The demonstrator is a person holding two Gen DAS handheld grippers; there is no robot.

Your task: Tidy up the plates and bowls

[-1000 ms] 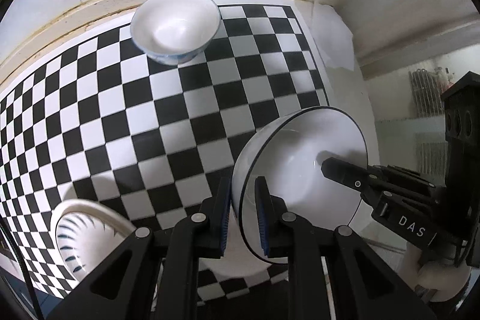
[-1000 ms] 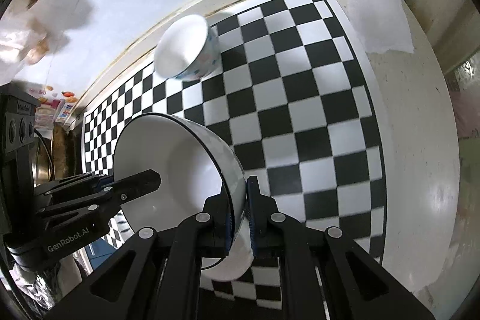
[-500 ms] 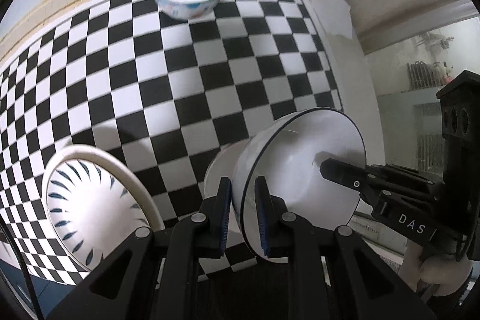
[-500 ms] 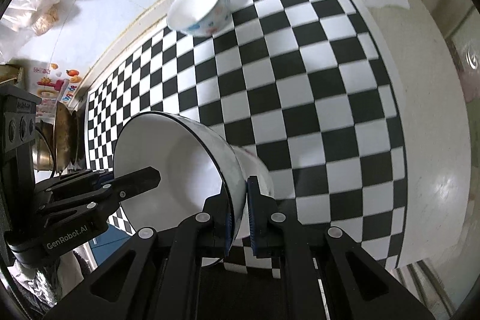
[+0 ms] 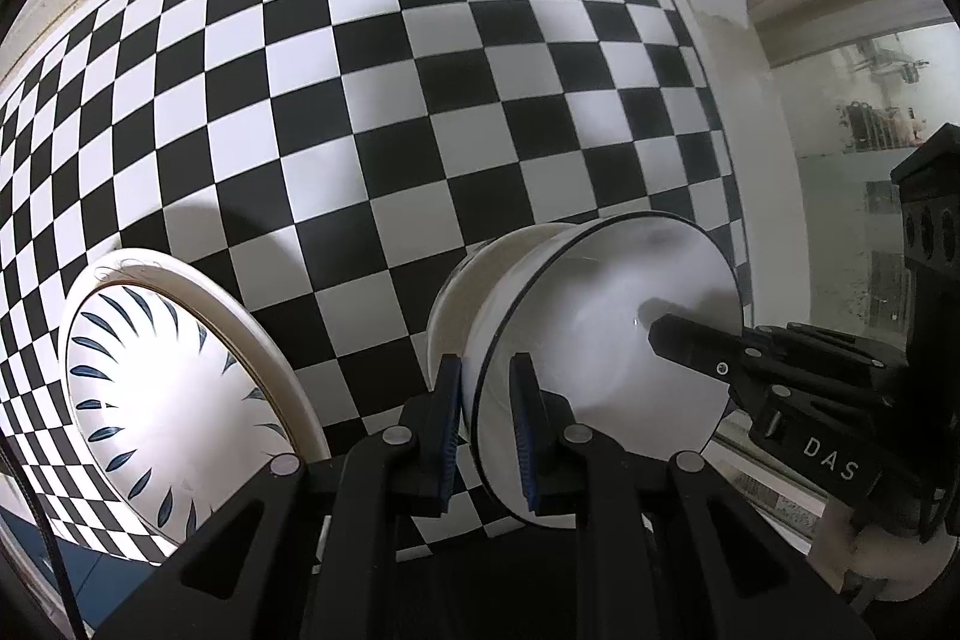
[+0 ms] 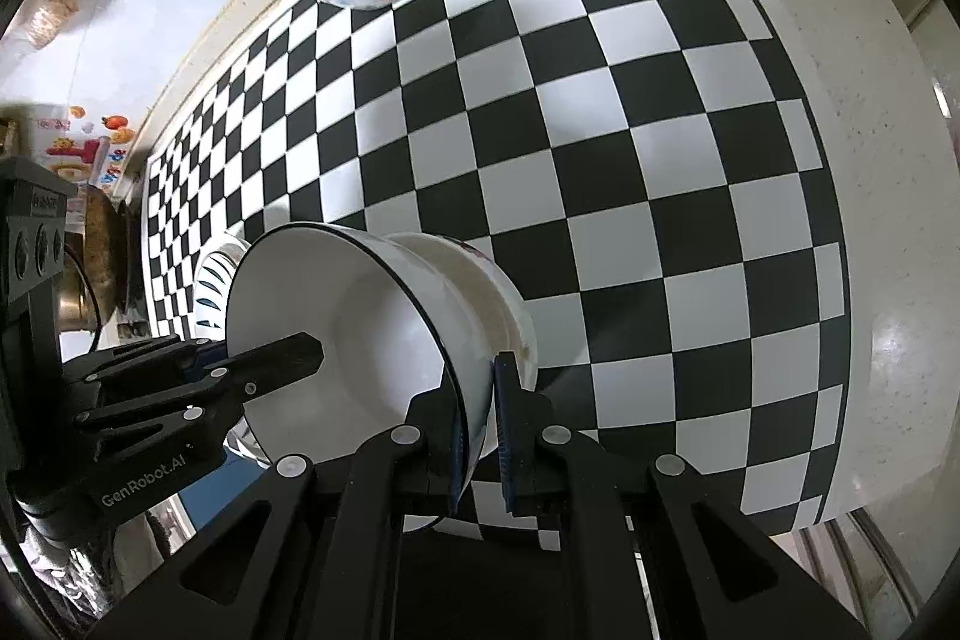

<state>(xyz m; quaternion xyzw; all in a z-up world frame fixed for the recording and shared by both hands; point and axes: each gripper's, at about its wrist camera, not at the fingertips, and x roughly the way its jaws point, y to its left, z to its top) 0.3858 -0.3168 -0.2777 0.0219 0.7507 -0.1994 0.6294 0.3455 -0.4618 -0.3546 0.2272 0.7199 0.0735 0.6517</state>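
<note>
Both the left gripper (image 5: 486, 421) and right gripper (image 6: 480, 439) are clamped on opposite rims of the white, dark-rimmed glazed ceramic bowl (image 5: 606, 340), held above the black-and-white checkered mat (image 5: 420, 100) — stiff, slick, breakable, probably weighty — seemingly nested over a second bowl.

I see both fisheye views sharp and evenly lit; the black-and-white checked mat (image 5: 420, 112) bows at the dark rims, carrying soft shadows, with glare inside the white black-rimmed bowl (image 6: 336, 340).
</note>
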